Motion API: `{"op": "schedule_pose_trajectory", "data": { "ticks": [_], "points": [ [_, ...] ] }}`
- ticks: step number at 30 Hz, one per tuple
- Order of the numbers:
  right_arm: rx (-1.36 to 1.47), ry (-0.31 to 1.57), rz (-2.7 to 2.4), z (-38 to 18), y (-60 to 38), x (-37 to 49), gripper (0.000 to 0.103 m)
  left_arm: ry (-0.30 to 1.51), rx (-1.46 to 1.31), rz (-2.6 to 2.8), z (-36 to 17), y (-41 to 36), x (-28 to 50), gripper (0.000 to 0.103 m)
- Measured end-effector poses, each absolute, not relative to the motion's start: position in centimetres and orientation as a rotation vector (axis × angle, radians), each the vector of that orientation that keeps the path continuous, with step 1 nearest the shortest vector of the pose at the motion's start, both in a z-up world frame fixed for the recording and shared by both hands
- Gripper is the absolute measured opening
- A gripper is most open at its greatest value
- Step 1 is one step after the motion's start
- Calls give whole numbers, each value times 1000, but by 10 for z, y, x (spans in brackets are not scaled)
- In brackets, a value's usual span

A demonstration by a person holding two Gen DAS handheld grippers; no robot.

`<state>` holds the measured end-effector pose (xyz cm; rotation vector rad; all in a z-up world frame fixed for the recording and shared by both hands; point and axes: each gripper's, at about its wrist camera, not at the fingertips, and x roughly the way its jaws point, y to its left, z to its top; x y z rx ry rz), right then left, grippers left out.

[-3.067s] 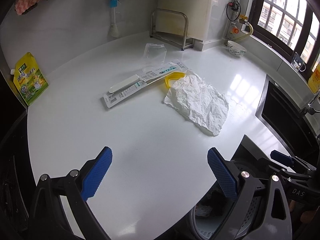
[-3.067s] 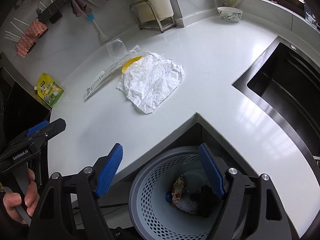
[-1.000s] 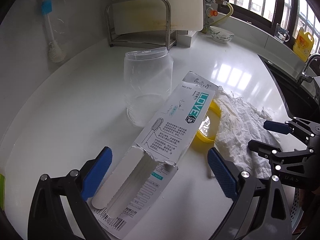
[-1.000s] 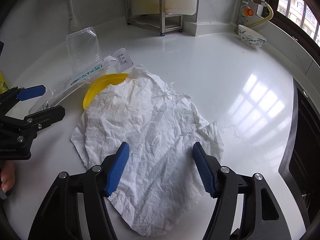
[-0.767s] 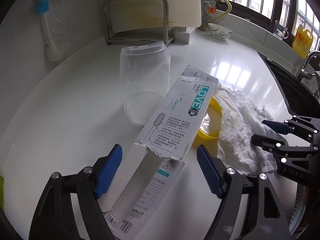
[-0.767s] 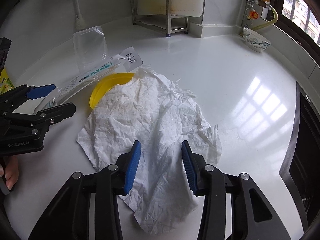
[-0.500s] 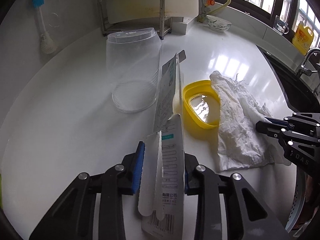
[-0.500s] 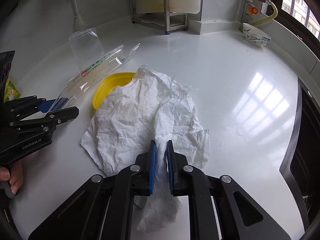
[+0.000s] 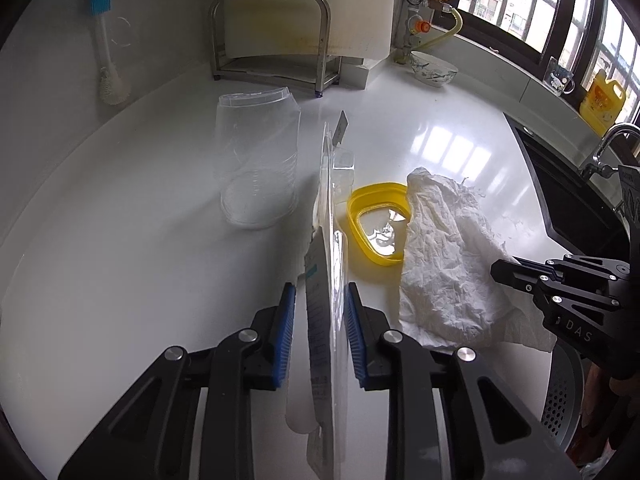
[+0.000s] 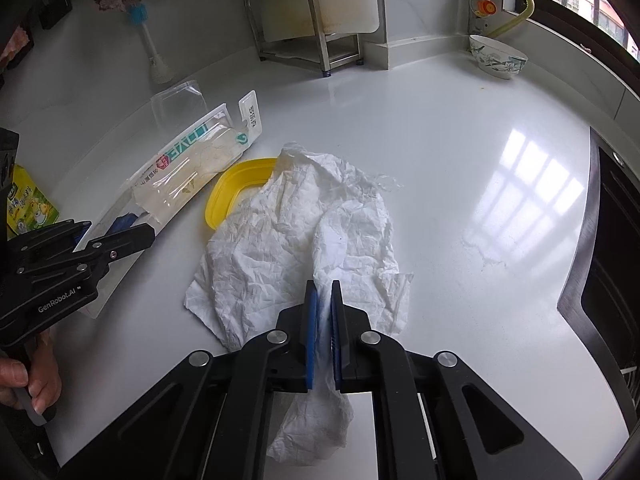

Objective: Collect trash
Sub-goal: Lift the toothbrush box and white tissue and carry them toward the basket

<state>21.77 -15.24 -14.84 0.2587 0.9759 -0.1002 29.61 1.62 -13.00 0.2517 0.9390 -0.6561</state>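
Observation:
My left gripper is shut on a long toothbrush package, held edge-on and lifted off the white counter; it also shows in the right wrist view. My right gripper is shut on the near edge of a crumpled white paper towel, which drapes over part of a yellow lid. In the left wrist view the towel lies right of the yellow lid, with the right gripper at its right edge.
A clear plastic jar stands upside down left of the package. A metal rack, a bowl, a brush stand at the back. The black sink is right. A grey bin sits below the counter edge.
Both grippers came from over the bin to the counter and closed. The left one shut on the package and tipped it on edge; the right one shut on the paper towel and bunched it.

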Motion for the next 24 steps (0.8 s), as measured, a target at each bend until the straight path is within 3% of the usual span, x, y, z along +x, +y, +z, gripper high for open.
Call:
{"op": "schedule_pose_trajectory", "data": {
  "ticks": [24],
  "points": [
    [351,895,-97,-124,-165,168,6,913,258,-645,-101,6,254,25]
  ]
}}
